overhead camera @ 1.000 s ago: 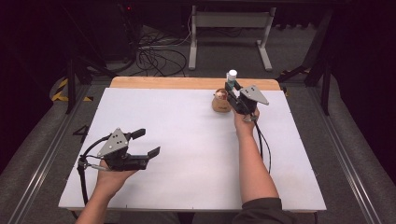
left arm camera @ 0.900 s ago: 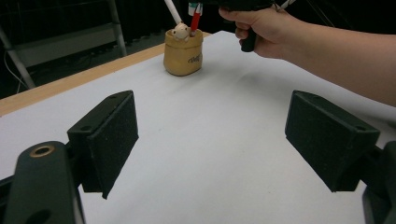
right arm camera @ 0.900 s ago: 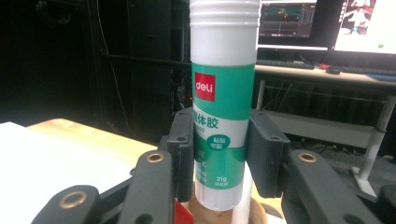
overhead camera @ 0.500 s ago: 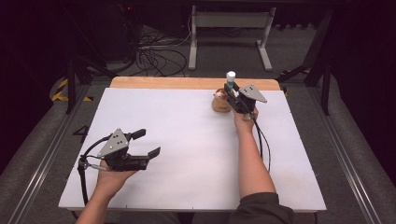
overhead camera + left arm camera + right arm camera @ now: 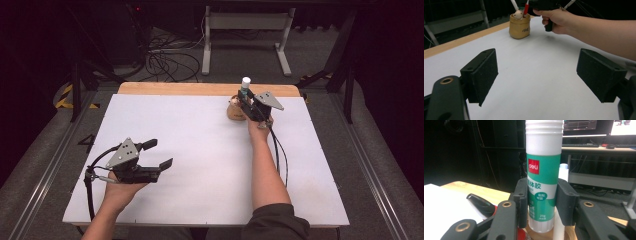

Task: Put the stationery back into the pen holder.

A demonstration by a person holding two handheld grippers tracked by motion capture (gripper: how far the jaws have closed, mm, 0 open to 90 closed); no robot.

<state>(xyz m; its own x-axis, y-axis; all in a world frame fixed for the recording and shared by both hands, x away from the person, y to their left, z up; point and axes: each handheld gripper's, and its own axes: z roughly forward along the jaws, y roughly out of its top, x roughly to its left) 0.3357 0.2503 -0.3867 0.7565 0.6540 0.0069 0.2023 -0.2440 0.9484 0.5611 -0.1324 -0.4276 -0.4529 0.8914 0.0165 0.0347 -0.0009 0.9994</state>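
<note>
The right gripper (image 5: pixel 246 98) is clamped on a glue stick (image 5: pixel 543 170), its pads pressed on the green label from both sides, and it holds the stick upright over a tan pot (image 5: pixel 235 111) at the far edge of the table (image 5: pixel 200 140). In the right gripper view the stick's base sits low between the jaws, and whether it rests on the pot's contents or hangs just above them cannot be told; the cap runs off the top of that picture. A black-and-red pen tip (image 5: pixel 480 206) and a white pen (image 5: pixel 561 202) stand just beside the stick, both largely hidden behind the jaws. In the high view the pot is half covered by the gripper and hand, so its contents are hard to make out there; the left gripper view shows pens sticking out of it, their upper ends cut off. The left gripper (image 5: pixel 156 155) lies near the table's near left corner, well apart from the pot, jaws spread wide with nothing between them. Against the frame a second ago, the right gripper and stick sit slightly lower and closer over the pot; the left gripper has not shifted.
</note>
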